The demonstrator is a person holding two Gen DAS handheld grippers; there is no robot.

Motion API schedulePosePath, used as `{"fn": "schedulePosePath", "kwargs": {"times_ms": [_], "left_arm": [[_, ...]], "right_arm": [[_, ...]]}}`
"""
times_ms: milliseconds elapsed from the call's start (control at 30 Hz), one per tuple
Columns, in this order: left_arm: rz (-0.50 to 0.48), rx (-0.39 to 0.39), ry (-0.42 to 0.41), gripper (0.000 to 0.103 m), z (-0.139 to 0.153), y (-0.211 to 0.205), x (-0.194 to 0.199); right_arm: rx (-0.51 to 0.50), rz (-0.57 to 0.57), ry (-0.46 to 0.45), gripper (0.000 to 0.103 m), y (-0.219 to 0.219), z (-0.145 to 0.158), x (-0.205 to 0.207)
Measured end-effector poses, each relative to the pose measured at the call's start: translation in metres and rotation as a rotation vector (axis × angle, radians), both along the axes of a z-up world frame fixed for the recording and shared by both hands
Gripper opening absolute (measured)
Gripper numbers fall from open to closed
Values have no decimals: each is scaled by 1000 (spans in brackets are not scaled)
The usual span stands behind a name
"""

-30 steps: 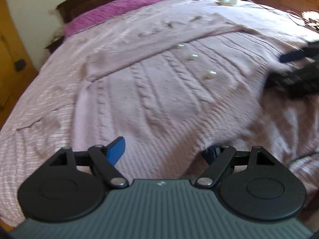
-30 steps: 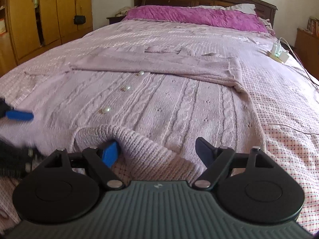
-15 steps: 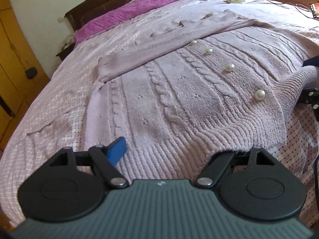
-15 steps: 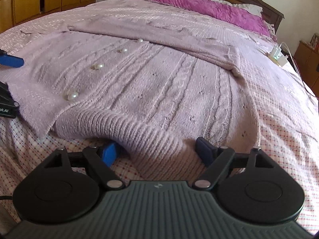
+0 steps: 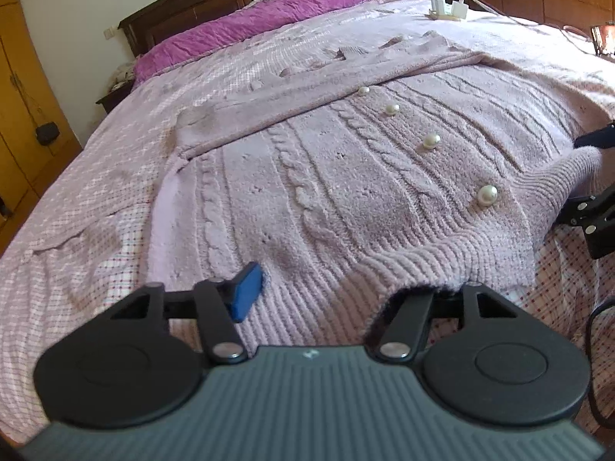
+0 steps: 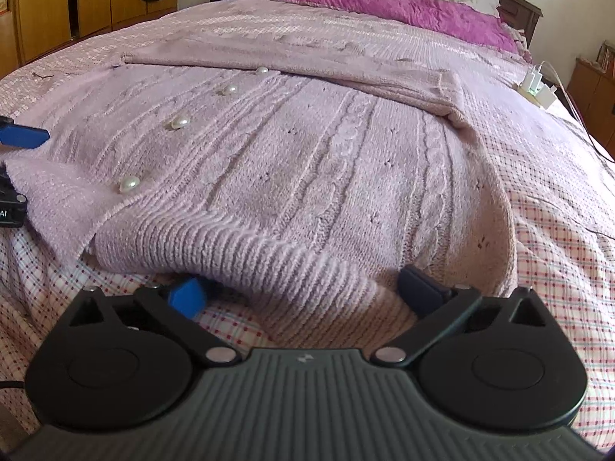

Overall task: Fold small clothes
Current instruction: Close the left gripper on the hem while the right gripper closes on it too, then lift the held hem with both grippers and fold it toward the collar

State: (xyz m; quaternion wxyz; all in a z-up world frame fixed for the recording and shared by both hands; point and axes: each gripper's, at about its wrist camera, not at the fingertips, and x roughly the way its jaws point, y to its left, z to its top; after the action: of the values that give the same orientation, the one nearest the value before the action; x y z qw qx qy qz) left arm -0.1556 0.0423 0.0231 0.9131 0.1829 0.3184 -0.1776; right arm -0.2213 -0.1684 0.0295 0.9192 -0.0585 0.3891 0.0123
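Observation:
A lilac cable-knit cardigan [image 5: 346,176] with pearl buttons [image 5: 487,195] lies spread on the bed, sleeves folded across its top. It also shows in the right wrist view [image 6: 307,161]. My left gripper [image 5: 338,292] is open at the ribbed hem, its left blue pad [image 5: 246,290] on top of the knit and its right finger hidden under the hem. My right gripper [image 6: 303,288] is open around the hem's right half, with the ribbed edge draped between its fingers. Each gripper shows at the edge of the other's view.
The bed has a pink checked cover [image 6: 557,253] and a magenta pillow [image 5: 269,11] by the dark headboard. A white charger with cables [image 6: 536,90] lies on the bed's right side. Wooden wardrobes [image 6: 88,4] stand to the left.
Both grippers have dropped low and close to the cardigan's ribbed hem. The hem now lies between the fingers of each gripper, and the left one's right finger has slid under it.

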Motion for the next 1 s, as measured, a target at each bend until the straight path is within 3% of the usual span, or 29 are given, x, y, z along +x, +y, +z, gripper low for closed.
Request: {"fn": "schedulePosePath", "kwargs": {"times_ms": [67,167,400,500,733,1000], "left_arm": [[-6,-28,4,36,3,2,-1],[-7,-66,5,21,7,3,-2],[-4,-138,-12,10,22,2,2],[0,-167,-30,9,31,0,7],[30,-226,-104,8,57,-9,27],[82,-290,-156,8,76,-21,64]], "right_arm": [[15,-12,-25,101,1,6,-4],[6,7,-95,86,5,15,-14],[-49,54,-233,37,17,35,-22],[-33,61,-256,25,19,41,-14],[66,18,-313,15,8,67,12],[141,-12,-380,13,-2,91,49]]}}
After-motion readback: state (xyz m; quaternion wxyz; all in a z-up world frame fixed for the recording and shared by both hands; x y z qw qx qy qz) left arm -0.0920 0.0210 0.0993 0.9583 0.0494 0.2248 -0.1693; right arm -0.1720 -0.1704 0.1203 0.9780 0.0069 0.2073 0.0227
